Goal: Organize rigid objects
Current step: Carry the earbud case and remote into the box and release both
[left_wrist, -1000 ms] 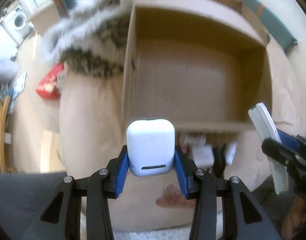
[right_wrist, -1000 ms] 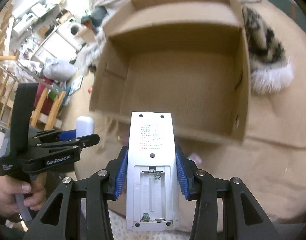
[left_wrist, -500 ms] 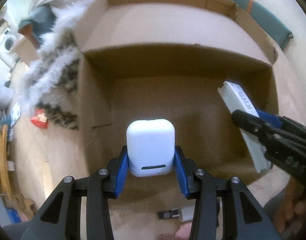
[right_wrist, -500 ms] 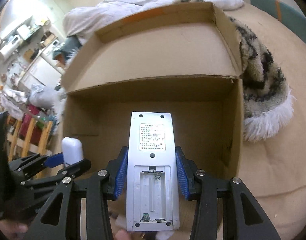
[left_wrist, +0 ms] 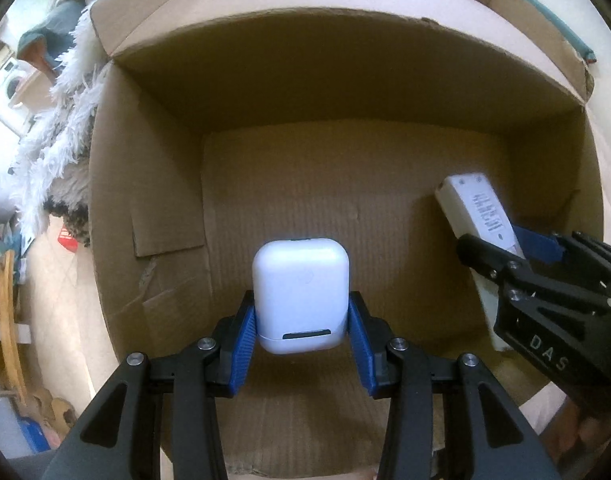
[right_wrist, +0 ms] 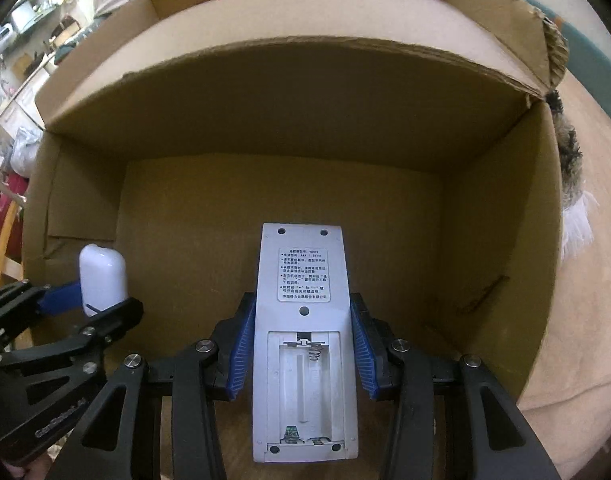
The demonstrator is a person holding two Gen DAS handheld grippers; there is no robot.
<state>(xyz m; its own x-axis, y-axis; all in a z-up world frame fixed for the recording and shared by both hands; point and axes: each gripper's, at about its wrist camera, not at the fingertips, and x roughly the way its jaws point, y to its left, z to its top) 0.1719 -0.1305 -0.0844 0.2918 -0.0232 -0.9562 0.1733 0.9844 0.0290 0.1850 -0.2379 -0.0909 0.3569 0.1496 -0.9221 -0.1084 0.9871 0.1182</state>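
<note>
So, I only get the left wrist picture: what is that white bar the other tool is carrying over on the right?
Observer: A remote control. The right wrist view shows its back: the battery cover is off and the compartment holds only a spring, no batteries.
Operator: Is it held properly? I see just one blue pad.
Observer: Yes. The right tool has both blue pads pressed against the remote's long edges, one on each side.
</note>
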